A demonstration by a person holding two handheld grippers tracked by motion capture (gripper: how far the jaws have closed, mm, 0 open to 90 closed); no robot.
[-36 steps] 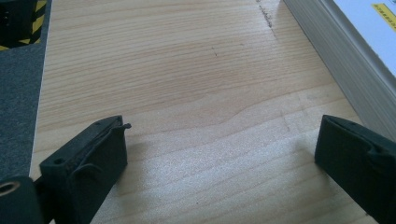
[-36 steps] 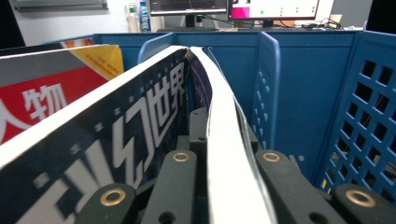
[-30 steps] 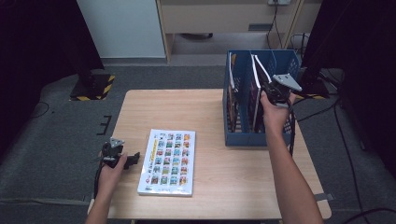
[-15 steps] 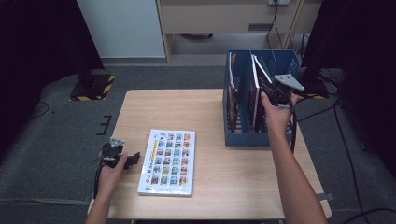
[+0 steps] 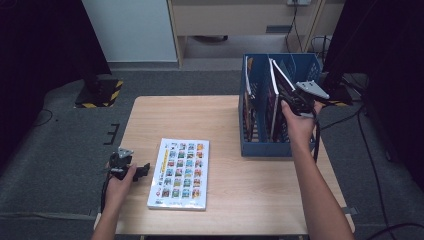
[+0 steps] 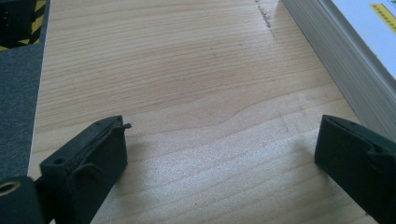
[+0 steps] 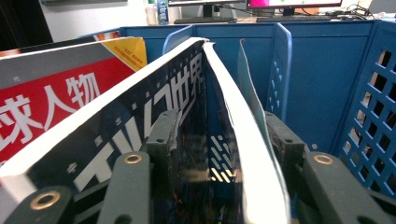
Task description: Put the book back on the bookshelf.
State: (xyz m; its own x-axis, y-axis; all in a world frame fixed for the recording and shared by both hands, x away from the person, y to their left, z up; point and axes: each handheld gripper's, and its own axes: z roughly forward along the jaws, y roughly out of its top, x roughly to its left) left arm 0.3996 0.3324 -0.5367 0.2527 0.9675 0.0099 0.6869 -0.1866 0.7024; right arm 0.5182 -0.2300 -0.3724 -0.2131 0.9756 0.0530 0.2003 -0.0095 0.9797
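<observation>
High view: right gripper [image 5: 290, 102] sits at the top edge of a dark book [image 5: 276, 97] standing in the blue rack [image 5: 267, 149] at the table's [image 5: 220, 120] right side. Its jaws have just been opening, and the book is between them. I read the step as letting go after slotting the book in. Left gripper [image 5: 142, 170] rests low at the table's left edge, just beside the picture book [image 5: 180, 172] lying flat near the middle.

Left gripper view: jaws wide apart, nothing between them but bare wood. The thick page edge of the picture book [image 6: 336, 51] runs along the upper right, apart from the jaws. The high view can't settle that gap.

Right gripper view: the dark book's cover and white page edge [image 7: 233, 140] run up between the two fingers [image 7: 163, 130], with slack visible on the left side; contact on the right I cannot tell. A red book [image 7: 46, 102] stands in the next slot. The high view gives none of this detail.

Next move, as I judge it: lift the right gripper straight up clear of the book without dragging it, then go for the picture book.
</observation>
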